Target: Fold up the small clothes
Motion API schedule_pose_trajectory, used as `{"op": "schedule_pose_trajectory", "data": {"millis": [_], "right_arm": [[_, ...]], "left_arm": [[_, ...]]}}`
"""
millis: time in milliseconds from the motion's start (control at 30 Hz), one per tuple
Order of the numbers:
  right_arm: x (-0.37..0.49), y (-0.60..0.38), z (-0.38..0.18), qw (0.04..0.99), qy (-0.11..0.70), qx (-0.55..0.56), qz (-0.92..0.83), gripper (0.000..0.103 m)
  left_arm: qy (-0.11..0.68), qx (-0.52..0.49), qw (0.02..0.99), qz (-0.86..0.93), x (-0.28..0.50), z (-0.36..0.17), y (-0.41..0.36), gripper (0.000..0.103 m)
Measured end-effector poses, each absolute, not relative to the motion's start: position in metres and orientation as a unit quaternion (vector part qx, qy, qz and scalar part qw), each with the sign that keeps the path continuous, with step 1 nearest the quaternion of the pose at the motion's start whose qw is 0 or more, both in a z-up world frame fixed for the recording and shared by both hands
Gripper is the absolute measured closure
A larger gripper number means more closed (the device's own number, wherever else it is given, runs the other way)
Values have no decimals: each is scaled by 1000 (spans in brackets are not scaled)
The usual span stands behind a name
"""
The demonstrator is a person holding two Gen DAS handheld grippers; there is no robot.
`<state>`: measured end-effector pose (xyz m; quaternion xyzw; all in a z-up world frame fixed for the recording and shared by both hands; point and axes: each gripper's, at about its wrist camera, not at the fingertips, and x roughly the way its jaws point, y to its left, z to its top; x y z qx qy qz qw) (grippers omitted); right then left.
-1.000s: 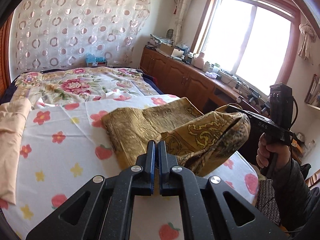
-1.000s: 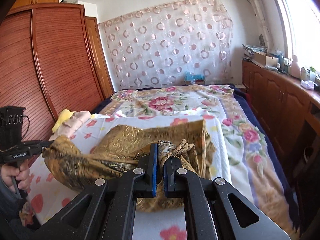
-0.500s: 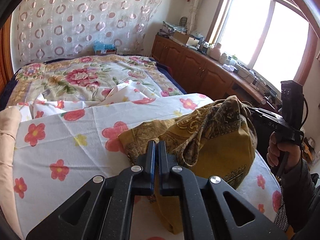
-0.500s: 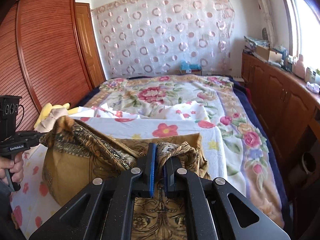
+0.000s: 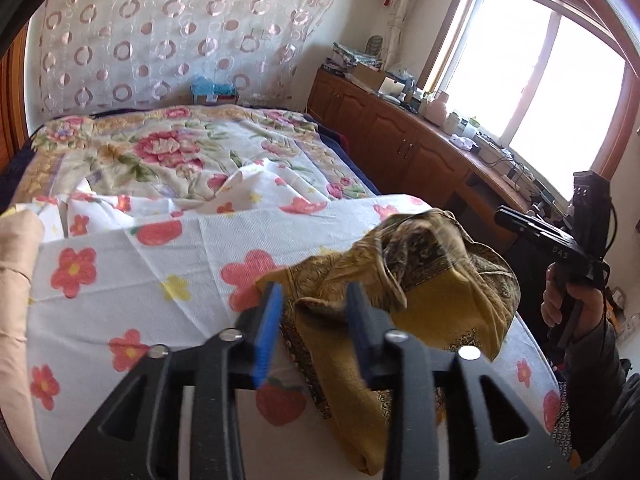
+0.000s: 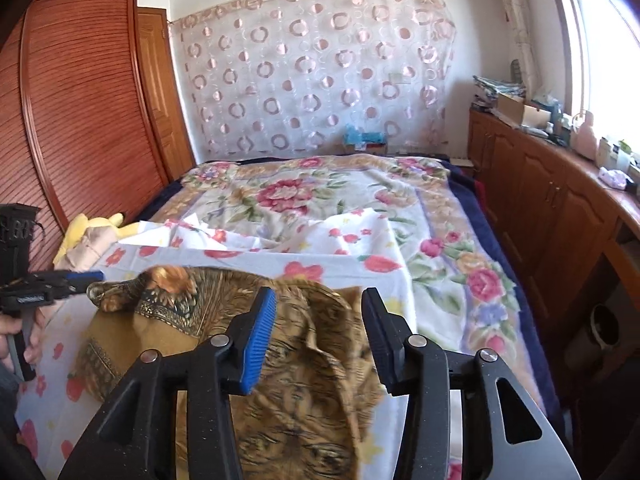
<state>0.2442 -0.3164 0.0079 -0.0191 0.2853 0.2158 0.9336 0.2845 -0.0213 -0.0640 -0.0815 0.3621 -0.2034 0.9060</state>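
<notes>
**Mustard cloth let go on the bed**

Flowered bedding covers the bed, the landmark here. On its near end lies a white sheet printed with red flowers and strawberries. On that sheet, toward the near edge, rests the mustard patterned garment, bunched and partly doubled over itself. At the sheet's wardrobe-side edge sits a pile of peach and yellow clothes. The left gripper hangs over the garment's wardrobe-side corner; its jaws have just been opening, blue pads apart, cloth lying loose between them, unpressed. The right gripper stands over the window-side corner, its jaws likewise just spread, fabric slack in the gap.
</notes>
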Motion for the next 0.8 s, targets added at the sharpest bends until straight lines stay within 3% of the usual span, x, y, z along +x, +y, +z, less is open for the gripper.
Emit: {"op": "schedule_pose_trajectory", "data": {"millis": [467, 500, 567, 800], "right_arm": [[249, -284, -6, 901, 355, -72, 241, 57], [248, -281, -6, 900, 354, -80, 240, 60], [247, -276, -1, 900, 348, -94, 245, 95], [239, -303, 13, 928, 291, -61, 222, 100]], "left_arm": [[413, -11, 886, -213, 298, -92, -49, 64], [412, -6, 887, -209, 299, -91, -49, 64], [406, 0, 892, -199, 302, -87, -49, 64], [383, -20, 905, -185, 300, -73, -40, 64]]}}
